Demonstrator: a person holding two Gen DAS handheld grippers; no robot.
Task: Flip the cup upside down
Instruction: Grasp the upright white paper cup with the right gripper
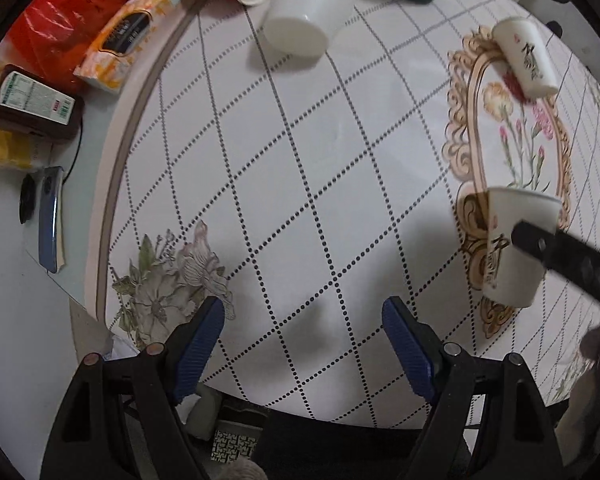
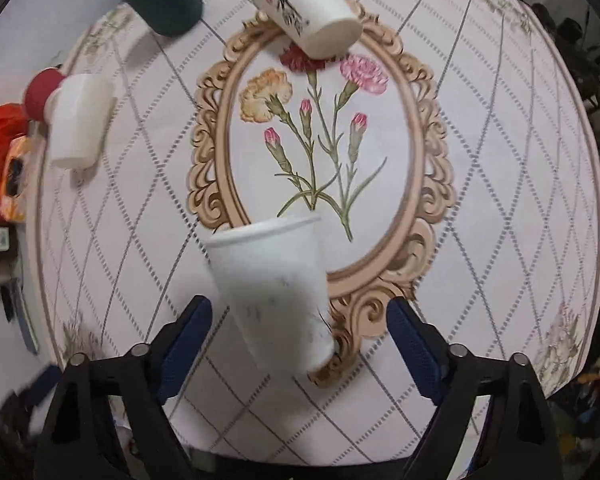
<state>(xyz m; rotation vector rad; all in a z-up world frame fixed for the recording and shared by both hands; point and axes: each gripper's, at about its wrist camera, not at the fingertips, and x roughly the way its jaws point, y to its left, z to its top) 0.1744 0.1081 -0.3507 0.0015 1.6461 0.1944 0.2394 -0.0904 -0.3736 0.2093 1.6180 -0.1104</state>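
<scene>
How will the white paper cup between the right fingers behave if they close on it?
The paper cup looks thin-walled and empty, so probably light and easily crushed. It stands rim-down and tapered, so the fingers may slide upward. It seems blurred, perhaps wobbling.

The white paper cup (image 2: pixel 274 292) (blurred) sits tilted, rim toward the floral oval.
</scene>
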